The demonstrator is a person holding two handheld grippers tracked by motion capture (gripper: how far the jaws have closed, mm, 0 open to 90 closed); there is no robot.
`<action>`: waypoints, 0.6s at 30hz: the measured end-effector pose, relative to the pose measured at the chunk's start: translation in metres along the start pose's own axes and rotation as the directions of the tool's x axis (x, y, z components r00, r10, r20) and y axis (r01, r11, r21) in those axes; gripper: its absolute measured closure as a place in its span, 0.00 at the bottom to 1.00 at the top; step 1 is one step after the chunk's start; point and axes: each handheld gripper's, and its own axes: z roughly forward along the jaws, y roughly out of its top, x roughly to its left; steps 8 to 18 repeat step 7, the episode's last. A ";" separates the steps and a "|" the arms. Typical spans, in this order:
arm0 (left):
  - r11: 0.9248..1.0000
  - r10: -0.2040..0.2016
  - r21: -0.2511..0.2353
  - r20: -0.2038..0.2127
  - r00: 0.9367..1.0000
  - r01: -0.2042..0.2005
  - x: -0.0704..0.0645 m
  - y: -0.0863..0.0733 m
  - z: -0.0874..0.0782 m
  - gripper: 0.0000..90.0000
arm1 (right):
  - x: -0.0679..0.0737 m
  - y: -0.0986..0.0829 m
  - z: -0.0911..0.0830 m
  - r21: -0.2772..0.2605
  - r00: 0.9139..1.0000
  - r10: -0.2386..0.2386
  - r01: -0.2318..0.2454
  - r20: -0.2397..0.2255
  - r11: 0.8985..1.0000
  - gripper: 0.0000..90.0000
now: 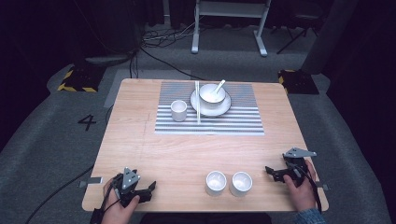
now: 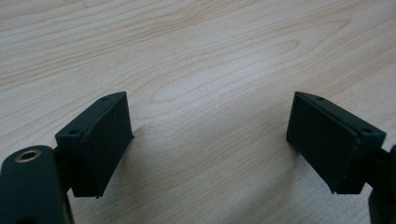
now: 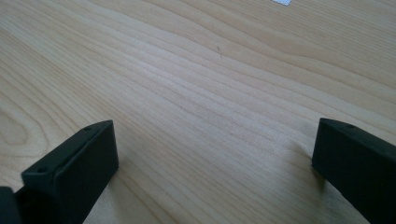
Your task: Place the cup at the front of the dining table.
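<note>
Cups (image 1: pixel 216 182), two white ones side by side, sit near the table's (image 1: pixel 140 140) front edge, well short of the striped placemat (image 1: pixel 243 119) holding a third cup (image 1: pixel 179 110), chopsticks (image 1: pixel 197 102) and the bowl (image 1: pixel 212 93) on its plate. Left gripper (image 1: pixel 148 188) and right gripper (image 1: pixel 272 172) gape, both empty. Risk: cups nearly touch, so a jaw between them could tip one.

Lab or recording studio. Light wooden square table (image 1: pixel 140 154) on grey carpet floor (image 1: pixel 42 154); black curtained surrounds; loose black cables (image 1: pixel 163 37); yellow-black hazard-striped floor blocks (image 1: pixel 77 79); painted floor number "4" (image 1: pixel 87 122); white metal stand frame (image 1: pixel 229 18) behind.
</note>
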 end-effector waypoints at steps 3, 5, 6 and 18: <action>1.000 -0.003 -0.003 -0.004 1.000 0.003 -0.001 0.000 0.000 0.16 | 0.000 0.000 0.000 0.000 1.000 0.000 0.000 0.000 1.000 0.00; 1.000 -0.001 -0.004 -0.005 1.000 0.001 -0.001 -0.001 0.000 0.16 | 0.000 0.000 0.000 0.000 1.000 0.000 0.000 0.000 1.000 0.01; 1.000 -0.002 -0.005 -0.005 1.000 0.002 -0.001 -0.001 0.000 0.16 | 0.000 0.000 0.000 0.000 1.000 0.000 0.000 0.000 1.000 0.01; 1.000 -0.003 -0.007 -0.005 1.000 0.003 -0.001 -0.001 0.000 0.16 | 0.000 0.000 0.000 0.000 1.000 0.000 0.000 0.000 1.000 0.01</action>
